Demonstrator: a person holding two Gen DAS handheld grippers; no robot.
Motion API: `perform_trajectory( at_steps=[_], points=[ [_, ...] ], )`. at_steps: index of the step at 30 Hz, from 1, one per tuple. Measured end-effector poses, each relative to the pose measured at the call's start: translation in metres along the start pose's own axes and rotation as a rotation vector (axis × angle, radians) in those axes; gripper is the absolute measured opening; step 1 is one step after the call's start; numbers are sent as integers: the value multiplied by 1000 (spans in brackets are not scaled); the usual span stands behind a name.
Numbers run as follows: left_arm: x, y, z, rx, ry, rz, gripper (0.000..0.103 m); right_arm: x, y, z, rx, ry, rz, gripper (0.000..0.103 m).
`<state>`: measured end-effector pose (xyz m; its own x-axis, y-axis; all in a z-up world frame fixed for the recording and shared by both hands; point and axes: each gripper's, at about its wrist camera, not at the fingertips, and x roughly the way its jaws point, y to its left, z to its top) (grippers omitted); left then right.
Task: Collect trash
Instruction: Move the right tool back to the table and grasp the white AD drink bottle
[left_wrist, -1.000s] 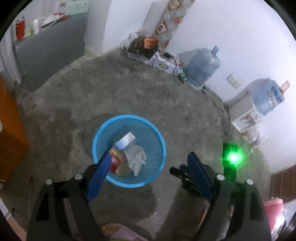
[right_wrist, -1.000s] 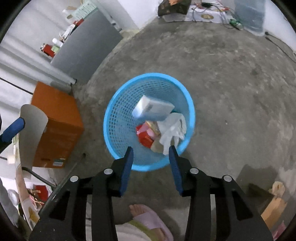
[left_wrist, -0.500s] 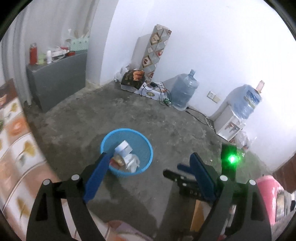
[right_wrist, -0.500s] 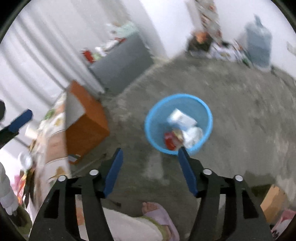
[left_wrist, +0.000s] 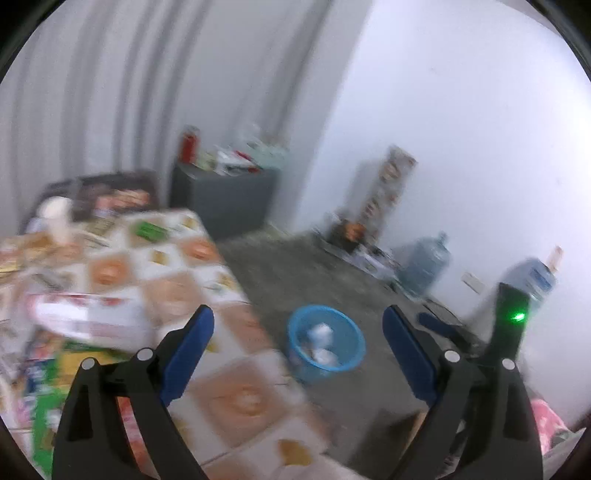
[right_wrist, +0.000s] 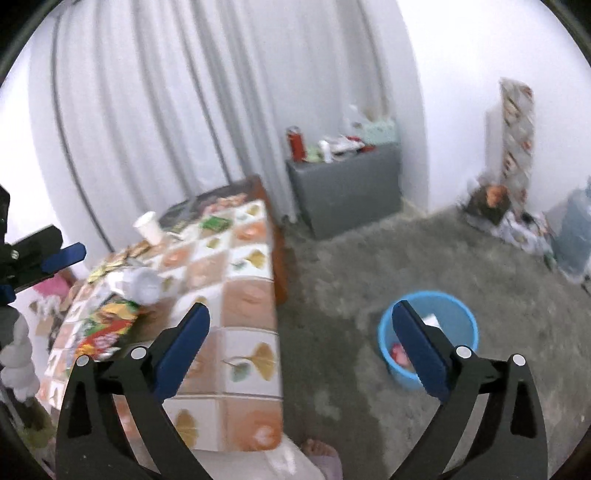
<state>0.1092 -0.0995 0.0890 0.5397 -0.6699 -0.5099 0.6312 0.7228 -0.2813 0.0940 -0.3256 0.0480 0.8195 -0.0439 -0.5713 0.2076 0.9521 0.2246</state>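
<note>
Trash (right_wrist: 400, 356) in blue basket (right_wrist: 461, 317) (on floor) | both grippers empty, wide

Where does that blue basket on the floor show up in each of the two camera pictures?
Left wrist view: the blue basket sits low, just right of centre, between the open fingers.
Right wrist view: the basket lies lower right, partly behind the right finger.
Shared landmark: the grey cabinet against the curtain.

A grey cabinet (right_wrist: 345, 192) stands by the white curtain (right_wrist: 166, 110), water jug (left_wrist: 424, 267) near the wall.
</note>
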Motion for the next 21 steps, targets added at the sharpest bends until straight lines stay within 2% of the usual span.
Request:
perform_trajectory(
  at_steps=[3, 9, 17, 21],
  points=[
    [-42, 33, -8, -37, -64, 100, 90, 1, 14, 8, -12, 12, 70, 95],
    [-92, 91, -32, -162, -124, 216, 90, 17, 60, 23, -67, 77, 202, 95],
    [-108, 143, -63, -262, -89, 309, 90, 43, 132, 42, -212, 159, 348, 95],
    [-111, 159, -73, -276, -71, 353, 90, 66, 174, 54, -363, 199, 405, 95]
  ],
)
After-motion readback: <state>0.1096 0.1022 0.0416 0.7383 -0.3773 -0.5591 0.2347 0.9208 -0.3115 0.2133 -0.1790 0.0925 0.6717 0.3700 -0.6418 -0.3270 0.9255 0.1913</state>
